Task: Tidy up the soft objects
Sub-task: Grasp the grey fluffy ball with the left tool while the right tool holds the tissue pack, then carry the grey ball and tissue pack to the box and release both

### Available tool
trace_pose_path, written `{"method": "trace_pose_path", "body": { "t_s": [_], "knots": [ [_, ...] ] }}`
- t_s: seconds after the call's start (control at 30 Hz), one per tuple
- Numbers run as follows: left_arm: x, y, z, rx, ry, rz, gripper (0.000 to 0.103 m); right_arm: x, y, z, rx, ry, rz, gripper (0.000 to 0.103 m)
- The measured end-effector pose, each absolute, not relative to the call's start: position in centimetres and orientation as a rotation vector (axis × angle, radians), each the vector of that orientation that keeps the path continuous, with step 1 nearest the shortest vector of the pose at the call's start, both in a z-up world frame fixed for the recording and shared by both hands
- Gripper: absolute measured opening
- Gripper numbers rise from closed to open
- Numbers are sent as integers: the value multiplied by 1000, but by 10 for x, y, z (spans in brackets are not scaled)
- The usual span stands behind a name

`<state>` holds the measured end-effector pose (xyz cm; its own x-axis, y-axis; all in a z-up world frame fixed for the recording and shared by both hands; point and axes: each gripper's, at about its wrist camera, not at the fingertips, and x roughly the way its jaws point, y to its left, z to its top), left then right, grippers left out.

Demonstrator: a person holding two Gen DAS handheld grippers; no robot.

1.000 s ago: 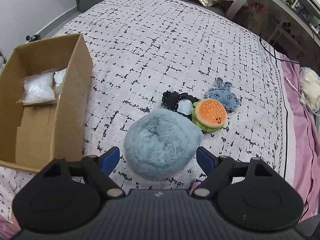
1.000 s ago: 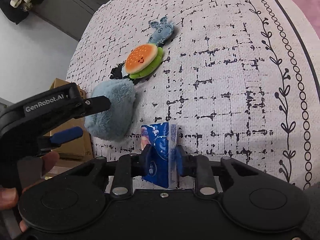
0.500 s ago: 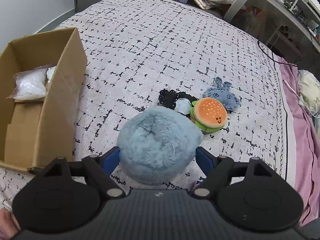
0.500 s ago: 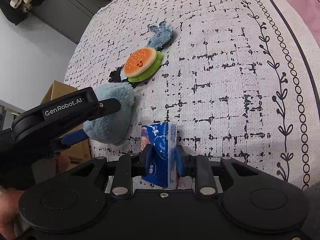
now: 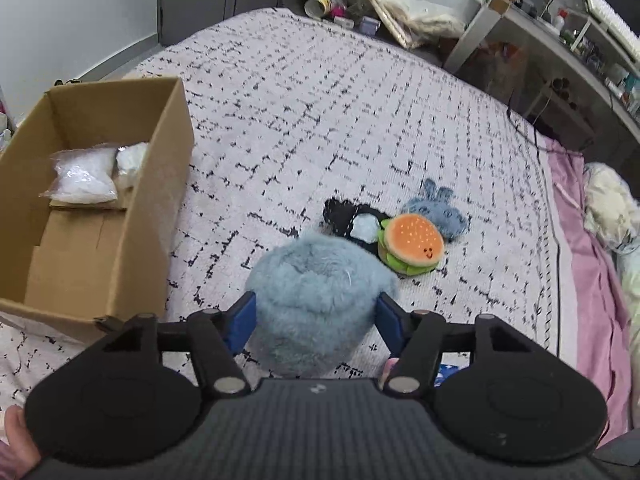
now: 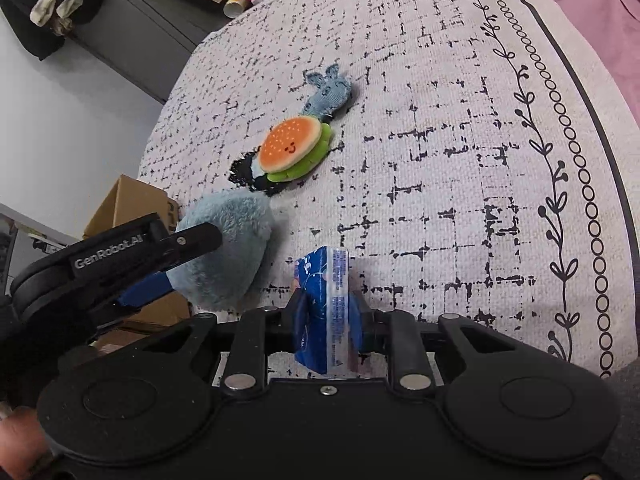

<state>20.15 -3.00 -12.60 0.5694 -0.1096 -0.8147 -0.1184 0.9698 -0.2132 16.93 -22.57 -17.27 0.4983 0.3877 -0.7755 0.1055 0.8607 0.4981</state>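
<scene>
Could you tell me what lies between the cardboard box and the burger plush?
The fluffy blue plush, flanked by the left hand-held gripper, in the left wrist view.

Beyond the far edge of the bed (image 5: 320,92): tipped paper cup (image 5: 320,3) on floor. Grey shelving unit (image 5: 560,40) stands off its far right corner, holding small items.

The left wrist view looks forward and down over the left claw (image 5: 316,318) across the bed (image 5: 320,112), close to the fluffy toy (image 5: 316,300), with the box (image 5: 132,208) at its left and a desk far right. The right wrist view sits low over the right claw (image 6: 326,308), facing along the bed (image 6: 460,120), probably from the other side. Both share the fluffy toy (image 6: 228,252), the burger (image 5: 412,242) (image 6: 292,148) and the box (image 6: 132,204).
</scene>
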Motion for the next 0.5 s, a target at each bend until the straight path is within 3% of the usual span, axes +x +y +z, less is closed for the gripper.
{"method": "trace_pose_path", "body": {
  "t_s": [0.2, 0.37, 0.43, 0.5],
  "knots": [
    [199, -25, -116, -286, 935, -23, 51, 169, -222, -160, 509, 1013, 174, 12],
    [197, -21, -112, -291, 911, -31, 47, 171, -221, -159, 486, 1029, 157, 12],
    [195, -17, -112, -311, 907, -33, 47, 172, -220, -164, 485, 1072, 141, 19],
    [194, -13, -109, -322, 899, -36, 47, 173, -215, -169, 457, 1094, 128, 56]
  ]
}}
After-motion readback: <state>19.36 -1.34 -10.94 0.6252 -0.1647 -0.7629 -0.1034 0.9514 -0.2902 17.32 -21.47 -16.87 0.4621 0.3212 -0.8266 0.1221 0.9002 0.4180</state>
